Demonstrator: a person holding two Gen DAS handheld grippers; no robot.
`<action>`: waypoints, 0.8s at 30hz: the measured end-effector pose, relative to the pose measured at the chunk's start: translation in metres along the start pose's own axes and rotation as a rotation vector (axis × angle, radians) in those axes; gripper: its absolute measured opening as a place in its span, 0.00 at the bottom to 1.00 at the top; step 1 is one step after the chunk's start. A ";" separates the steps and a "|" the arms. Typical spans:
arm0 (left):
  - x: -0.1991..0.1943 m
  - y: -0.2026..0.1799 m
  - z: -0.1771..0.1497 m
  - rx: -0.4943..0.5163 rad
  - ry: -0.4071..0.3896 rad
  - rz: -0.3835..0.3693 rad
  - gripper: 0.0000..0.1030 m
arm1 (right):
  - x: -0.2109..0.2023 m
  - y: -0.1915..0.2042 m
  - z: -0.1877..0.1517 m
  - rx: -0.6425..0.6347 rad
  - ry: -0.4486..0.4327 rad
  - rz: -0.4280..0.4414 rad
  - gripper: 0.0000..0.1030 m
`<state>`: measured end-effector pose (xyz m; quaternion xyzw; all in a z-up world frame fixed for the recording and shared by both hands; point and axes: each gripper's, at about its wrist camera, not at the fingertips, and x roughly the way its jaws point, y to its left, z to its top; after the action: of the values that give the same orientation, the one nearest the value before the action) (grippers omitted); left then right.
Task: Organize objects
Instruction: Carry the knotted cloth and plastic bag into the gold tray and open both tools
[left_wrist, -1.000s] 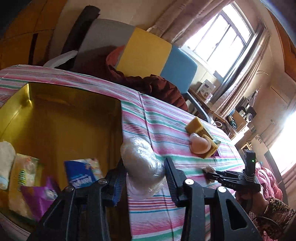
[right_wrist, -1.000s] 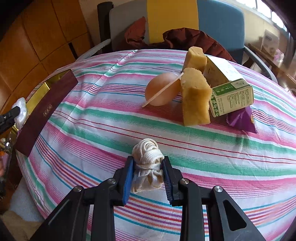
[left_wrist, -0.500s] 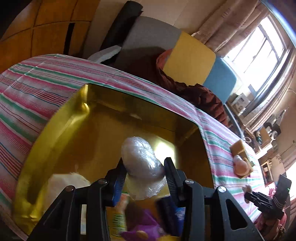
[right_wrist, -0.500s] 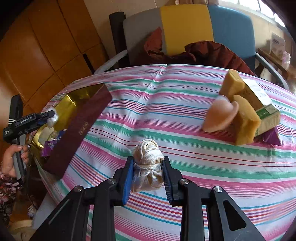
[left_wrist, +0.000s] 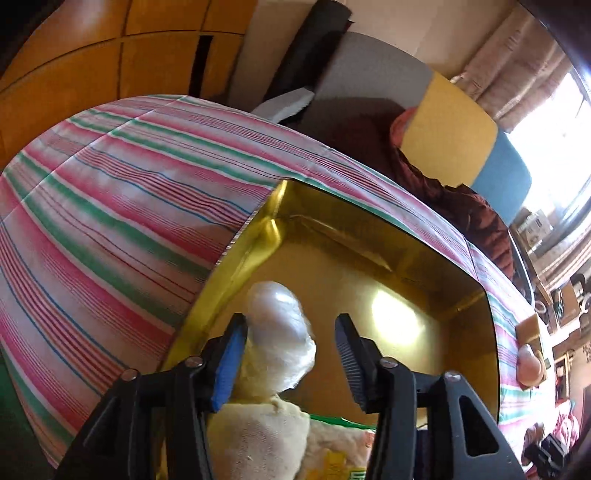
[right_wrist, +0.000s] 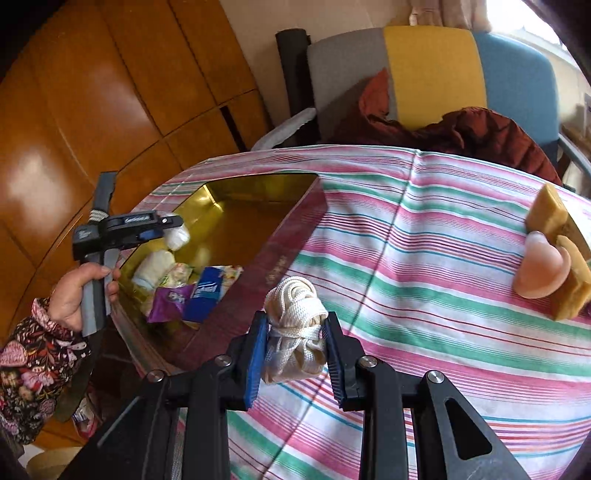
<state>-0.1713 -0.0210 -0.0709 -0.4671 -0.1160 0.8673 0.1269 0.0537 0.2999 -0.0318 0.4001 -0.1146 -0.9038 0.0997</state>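
A gold-lined box (left_wrist: 406, 258) with a maroon outside (right_wrist: 280, 258) stands at the table's left edge. My left gripper (left_wrist: 291, 354) hangs over the box with its jaws apart; a clear plastic-wrapped bundle (left_wrist: 277, 325) leans on the left finger and clears the right one. It also shows in the right wrist view (right_wrist: 177, 234). My right gripper (right_wrist: 295, 350) is shut on a bundle of cream cord (right_wrist: 295, 325) above the striped tablecloth, just right of the box.
The box holds a white cloth roll (right_wrist: 153, 267), a purple packet (right_wrist: 168, 299), a blue packet (right_wrist: 207, 291) and a yellow-green packet (left_wrist: 343, 454). A pink heart-shaped thing (right_wrist: 543, 269) and yellow sponges (right_wrist: 569, 291) lie at the table's right. A chair (right_wrist: 436, 77) with dark red cloth stands behind.
My left gripper has moved left over the box and its jaws have opened off the plastic bundle. My right gripper has carried the cord bundle left toward the box.
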 end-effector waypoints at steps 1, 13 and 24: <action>-0.002 0.004 -0.001 -0.017 -0.008 -0.005 0.53 | 0.001 0.003 0.000 -0.008 0.002 0.001 0.30; -0.082 0.019 -0.049 -0.265 -0.244 -0.084 0.57 | 0.019 0.032 0.008 -0.049 0.031 0.041 0.30; -0.098 0.012 -0.078 -0.289 -0.255 -0.039 0.57 | 0.073 0.087 0.050 -0.114 0.123 0.118 0.30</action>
<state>-0.0546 -0.0583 -0.0402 -0.3646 -0.2633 0.8912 0.0595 -0.0239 0.2037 -0.0255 0.4410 -0.0803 -0.8751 0.1822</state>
